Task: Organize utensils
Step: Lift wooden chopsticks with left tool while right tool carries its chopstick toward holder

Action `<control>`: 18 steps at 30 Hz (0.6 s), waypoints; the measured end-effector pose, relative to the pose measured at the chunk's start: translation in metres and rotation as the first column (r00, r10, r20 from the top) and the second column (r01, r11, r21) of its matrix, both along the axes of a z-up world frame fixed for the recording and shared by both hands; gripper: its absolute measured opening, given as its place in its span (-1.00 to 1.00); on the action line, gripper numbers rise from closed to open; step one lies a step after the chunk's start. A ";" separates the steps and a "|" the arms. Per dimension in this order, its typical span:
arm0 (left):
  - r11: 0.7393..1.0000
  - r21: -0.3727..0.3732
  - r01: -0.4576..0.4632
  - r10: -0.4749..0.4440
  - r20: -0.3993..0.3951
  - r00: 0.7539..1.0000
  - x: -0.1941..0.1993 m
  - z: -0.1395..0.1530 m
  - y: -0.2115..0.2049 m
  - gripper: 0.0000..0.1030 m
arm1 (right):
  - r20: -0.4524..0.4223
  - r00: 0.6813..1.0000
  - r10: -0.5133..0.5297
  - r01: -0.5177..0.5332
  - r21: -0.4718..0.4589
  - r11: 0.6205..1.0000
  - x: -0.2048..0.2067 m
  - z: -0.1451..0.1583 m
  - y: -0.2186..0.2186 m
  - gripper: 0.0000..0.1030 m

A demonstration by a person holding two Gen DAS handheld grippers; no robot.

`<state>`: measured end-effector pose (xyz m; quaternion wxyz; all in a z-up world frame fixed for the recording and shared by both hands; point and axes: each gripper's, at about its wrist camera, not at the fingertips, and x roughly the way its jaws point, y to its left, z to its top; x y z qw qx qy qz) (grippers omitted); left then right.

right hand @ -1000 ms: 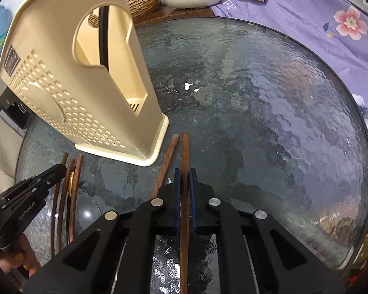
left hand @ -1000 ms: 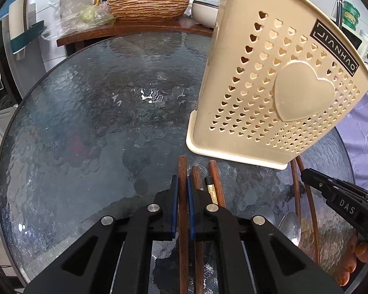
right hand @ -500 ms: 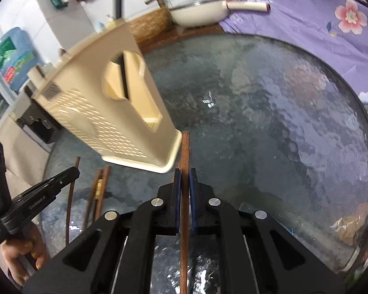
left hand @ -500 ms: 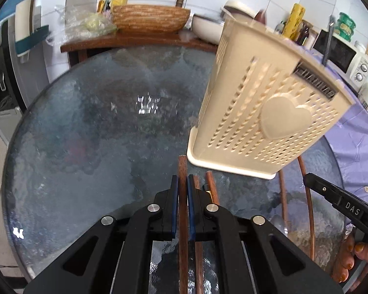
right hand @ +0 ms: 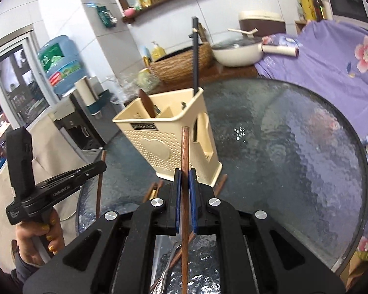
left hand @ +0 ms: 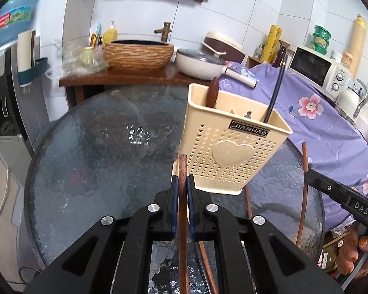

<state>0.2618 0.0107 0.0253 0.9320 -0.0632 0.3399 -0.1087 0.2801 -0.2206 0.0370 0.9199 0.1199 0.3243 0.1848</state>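
Note:
A cream utensil holder (left hand: 230, 152) with heart-shaped holes stands on the round glass table (left hand: 98, 161); it also shows in the right wrist view (right hand: 174, 142). A black chopstick (left hand: 274, 90) and a brown utensil (left hand: 212, 93) stand in it. My left gripper (left hand: 183, 183) is shut on a brown wooden chopstick (left hand: 182, 196), raised above the table in front of the holder. My right gripper (right hand: 184, 178) is shut on another brown chopstick (right hand: 184, 171), also raised. More chopsticks (right hand: 154, 191) and a metal spoon (right hand: 166, 267) lie on the table below.
A wooden counter (left hand: 125, 76) behind the table carries a woven bowl (left hand: 138, 54) and a white pan (left hand: 203, 63). A purple flowered cloth (left hand: 326, 122) lies to the right. A water dispenser (right hand: 61, 68) stands at the left.
Both grippers have lifted their chopsticks well up off the table and tilted upward. The holder now sits lower and farther in both views, its open top visible.

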 end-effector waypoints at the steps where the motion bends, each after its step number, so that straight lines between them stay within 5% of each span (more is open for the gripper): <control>1: 1.000 0.000 0.002 -0.002 0.005 1.000 -0.002 0.002 0.000 -0.87 | 0.010 1.000 0.008 -0.008 -0.003 1.000 -0.003 0.003 -0.001 -0.86; 18: 0.999 -0.017 0.038 -0.036 0.080 0.996 -0.027 0.034 0.008 -0.87 | 0.096 0.990 0.102 -0.107 0.051 0.993 -0.037 0.038 -0.010 -0.86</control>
